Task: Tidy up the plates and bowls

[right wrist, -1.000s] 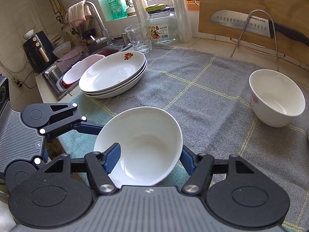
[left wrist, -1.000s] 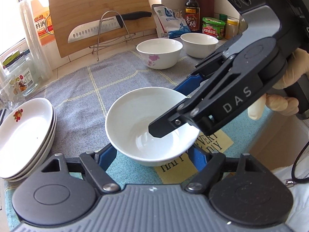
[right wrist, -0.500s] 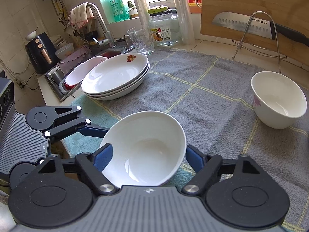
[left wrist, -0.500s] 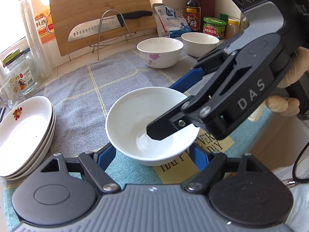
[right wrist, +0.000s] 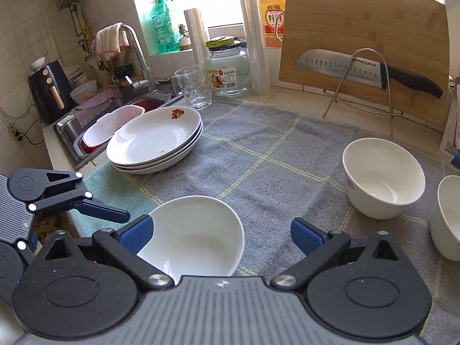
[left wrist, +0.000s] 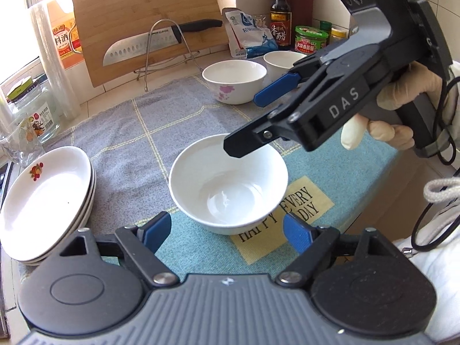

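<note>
Lifted clear of the bowl (left wrist: 228, 184) since a second ago, right gripper (right wrist: 220, 233) spread wide and holding nothing; left gripper (left wrist: 227, 230) also open, just short of bowl; bowl upright on cloth (left wrist: 123, 155), plates (left wrist: 43, 198) stacked nearby.

Glossy white ceramic bowl (left wrist: 228, 185) on rough grey woven cloth (left wrist: 120, 155); matt wooden board (right wrist: 365, 37)

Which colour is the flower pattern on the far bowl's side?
Pink, on the white bowl; clearest in the left wrist view.
</note>
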Demonstrator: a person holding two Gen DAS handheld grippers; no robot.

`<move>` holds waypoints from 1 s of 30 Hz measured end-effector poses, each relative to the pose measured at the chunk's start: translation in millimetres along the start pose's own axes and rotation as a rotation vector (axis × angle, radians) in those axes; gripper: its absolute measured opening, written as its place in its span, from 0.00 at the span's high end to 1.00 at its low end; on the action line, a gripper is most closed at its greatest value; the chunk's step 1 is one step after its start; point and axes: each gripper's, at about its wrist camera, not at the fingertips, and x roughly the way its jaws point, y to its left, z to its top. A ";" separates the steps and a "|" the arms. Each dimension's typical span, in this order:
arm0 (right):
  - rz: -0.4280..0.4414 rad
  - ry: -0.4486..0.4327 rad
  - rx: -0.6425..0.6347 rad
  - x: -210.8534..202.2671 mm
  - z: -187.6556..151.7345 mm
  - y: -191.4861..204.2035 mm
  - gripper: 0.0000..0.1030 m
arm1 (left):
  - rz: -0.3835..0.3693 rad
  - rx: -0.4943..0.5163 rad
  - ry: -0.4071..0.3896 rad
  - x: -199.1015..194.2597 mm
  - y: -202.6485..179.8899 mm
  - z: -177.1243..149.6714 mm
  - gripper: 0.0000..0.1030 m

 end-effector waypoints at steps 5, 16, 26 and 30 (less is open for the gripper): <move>-0.068 -0.030 0.007 -5.6 2.4 -11.0 0.00 | 0.026 0.013 -0.002 -1.2 6.2 16.7 0.17; -0.324 -0.068 -0.013 -11.8 -4.3 -37.8 0.00 | 0.015 0.035 -0.048 15.5 34.4 71.2 0.15; -0.401 -0.046 0.013 -0.4 -13.3 -63.2 0.00 | -0.029 0.106 -0.007 75.4 41.4 124.1 0.11; -0.417 -0.036 0.007 5.9 -12.4 -70.7 0.00 | -0.090 0.086 0.020 108.8 42.1 140.2 0.11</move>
